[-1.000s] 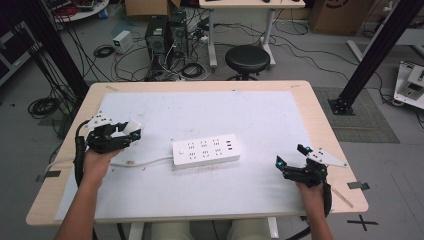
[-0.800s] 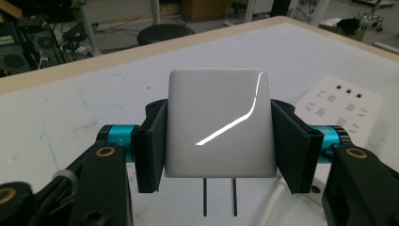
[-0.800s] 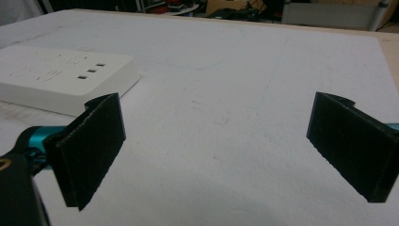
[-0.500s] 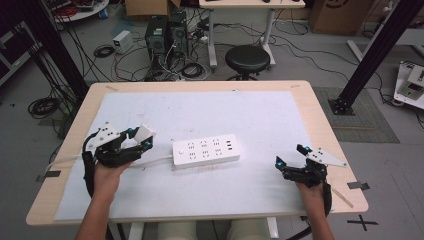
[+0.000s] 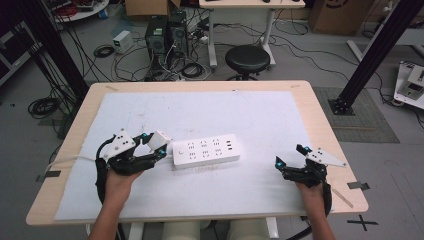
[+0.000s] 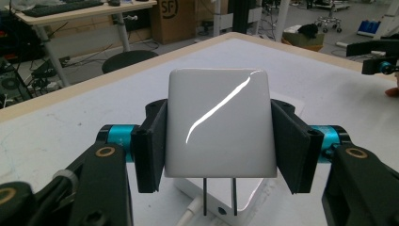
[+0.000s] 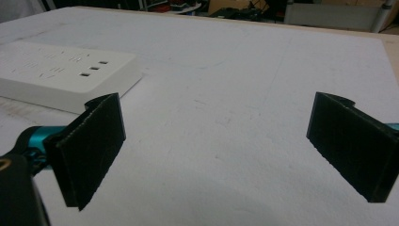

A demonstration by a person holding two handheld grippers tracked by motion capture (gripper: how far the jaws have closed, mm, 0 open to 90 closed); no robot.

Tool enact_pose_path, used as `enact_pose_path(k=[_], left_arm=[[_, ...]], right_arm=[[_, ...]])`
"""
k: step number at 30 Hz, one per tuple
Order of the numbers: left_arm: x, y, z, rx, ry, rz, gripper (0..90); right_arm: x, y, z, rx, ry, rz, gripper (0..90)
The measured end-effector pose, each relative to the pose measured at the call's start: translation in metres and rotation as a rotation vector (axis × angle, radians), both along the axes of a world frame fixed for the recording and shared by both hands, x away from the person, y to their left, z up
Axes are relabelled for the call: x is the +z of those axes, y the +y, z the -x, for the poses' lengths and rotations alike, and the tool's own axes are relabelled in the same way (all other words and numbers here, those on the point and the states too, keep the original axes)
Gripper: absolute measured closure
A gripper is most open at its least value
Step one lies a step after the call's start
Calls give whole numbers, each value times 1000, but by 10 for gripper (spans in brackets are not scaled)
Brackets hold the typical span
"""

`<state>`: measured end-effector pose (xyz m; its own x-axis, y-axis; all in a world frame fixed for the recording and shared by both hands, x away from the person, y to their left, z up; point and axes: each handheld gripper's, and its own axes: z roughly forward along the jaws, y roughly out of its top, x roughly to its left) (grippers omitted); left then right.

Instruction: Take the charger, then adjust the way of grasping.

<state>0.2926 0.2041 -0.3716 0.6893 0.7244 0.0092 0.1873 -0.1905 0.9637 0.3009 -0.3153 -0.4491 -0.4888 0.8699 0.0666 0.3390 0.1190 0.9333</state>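
Moved: left tongs (image 5: 159,146) have carried the white plug adapter (image 5: 161,140) from the desk's left edge toward the power strip (image 5: 206,151); right tongs (image 5: 289,156) unmoved.
Left tongs: clamped on the adapter's flanks, prongs (image 6: 219,197) pointing down.
Right tongs: wide open, holding nothing, near the right edge.
Key relation: adapter hangs just above the strip's left end; strip's long axis runs left-right; left hand nearer.
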Motion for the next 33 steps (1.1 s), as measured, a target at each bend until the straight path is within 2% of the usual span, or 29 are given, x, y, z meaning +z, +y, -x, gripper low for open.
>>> enact_pose_path(k=[9,22,23,25,26,27,28,33], left_arm=[[5,-10,3,-34,-15,-19,425],[12,-31,4,-127,-50,-76,425],[12,-33,4,-137,-51,-88,425],[14,-39,4,-161,-58,-113,425],[15,-45,4,-190,-66,-140,425],[15,-45,4,-190,-66,-140,425],[16,-53,6,-216,-72,-156,425],[17,-70,13,-300,-97,-224,425]], right_arm=[[0,0,0,1,-5,4,49],[0,1,1,-1,-10,10,49],[1,1,0,7,15,2,49],[1,-1,-3,8,18,3,49],[1,-1,-4,6,23,-3,49],[1,-1,-4,6,23,-3,49],[1,-2,-5,3,31,-9,49],[14,0,-1,52,47,-78,49]])
